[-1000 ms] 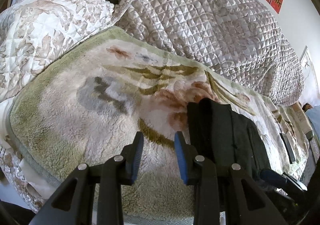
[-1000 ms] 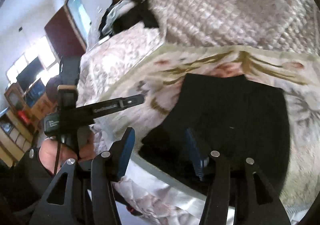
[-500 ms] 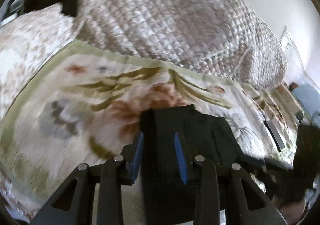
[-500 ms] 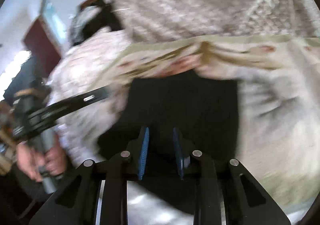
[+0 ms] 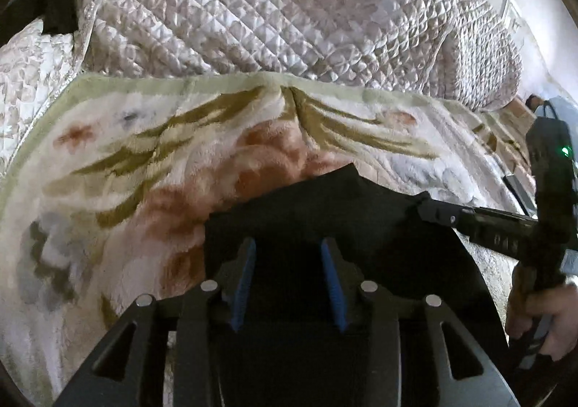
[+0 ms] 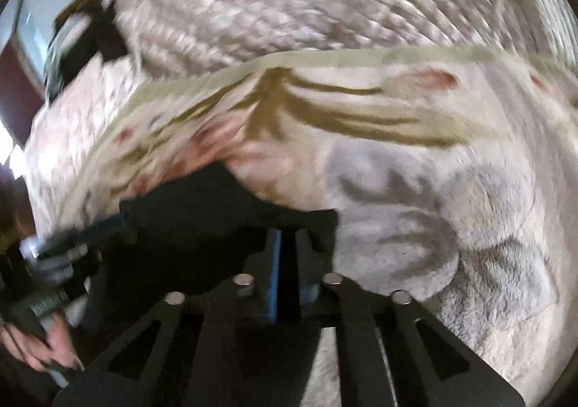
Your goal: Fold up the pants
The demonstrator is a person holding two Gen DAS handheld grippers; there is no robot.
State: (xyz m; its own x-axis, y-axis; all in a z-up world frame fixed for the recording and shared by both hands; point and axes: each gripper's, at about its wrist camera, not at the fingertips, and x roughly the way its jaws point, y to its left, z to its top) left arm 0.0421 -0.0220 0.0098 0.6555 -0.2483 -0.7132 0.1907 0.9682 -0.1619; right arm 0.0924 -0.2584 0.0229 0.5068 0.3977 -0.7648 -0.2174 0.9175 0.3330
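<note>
the folded black fabric pants lying on the plush floral blanket could be dragged out of shape if only one layer is pinched by the closed right gripper while the left gripper is opening over them.

Only lettering: pale "DAS" on the black bar of the right gripper, left wrist view. Rest illegible.
</note>
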